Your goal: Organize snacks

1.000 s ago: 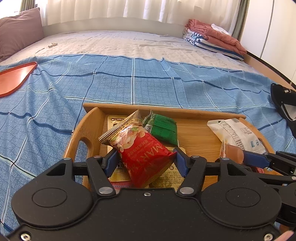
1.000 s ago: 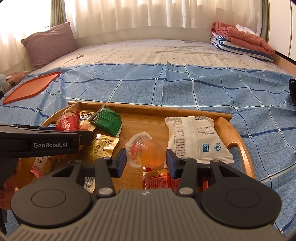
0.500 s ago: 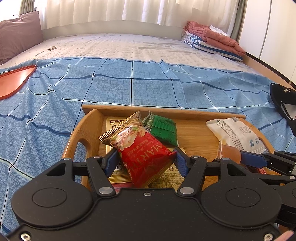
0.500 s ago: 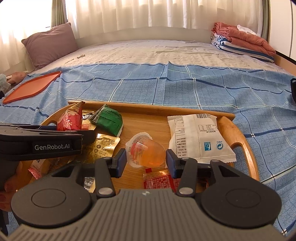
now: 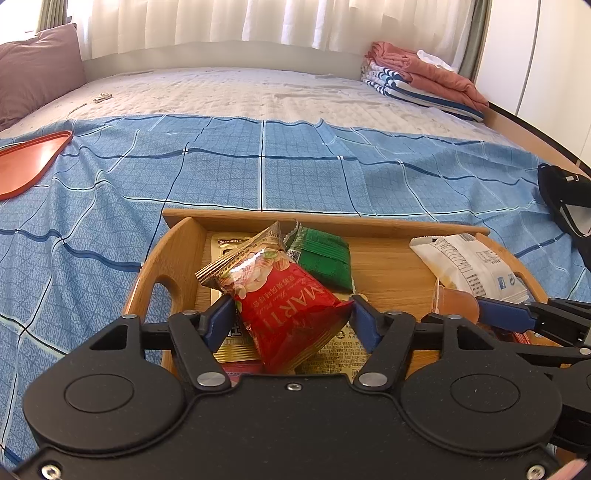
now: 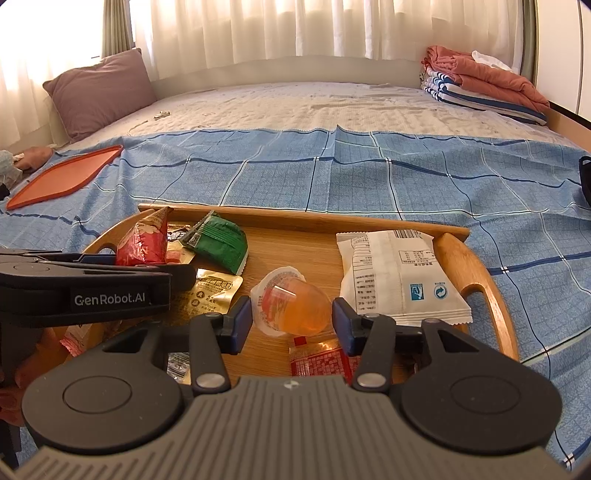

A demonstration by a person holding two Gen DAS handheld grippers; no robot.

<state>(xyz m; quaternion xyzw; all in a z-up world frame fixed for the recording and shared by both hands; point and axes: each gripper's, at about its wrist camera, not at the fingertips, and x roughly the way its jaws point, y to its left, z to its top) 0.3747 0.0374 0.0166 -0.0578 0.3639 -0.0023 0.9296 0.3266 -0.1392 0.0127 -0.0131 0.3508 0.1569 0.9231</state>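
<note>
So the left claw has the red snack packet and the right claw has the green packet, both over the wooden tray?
Not quite. In the right wrist view the right gripper holds the orange jelly cup; the green packet lies on the wooden tray. The left gripper does hold the red snack packet.

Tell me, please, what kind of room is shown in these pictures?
Most likely a bedroom. A wide bed fills the view, with a pillow at one end, folded bedding at the other, and curtains behind it.

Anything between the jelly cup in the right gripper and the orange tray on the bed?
Yes. The left hand-held gripper with its red packet sits left of the jelly cup, toward the orange tray; beyond it, only blanket.
</note>
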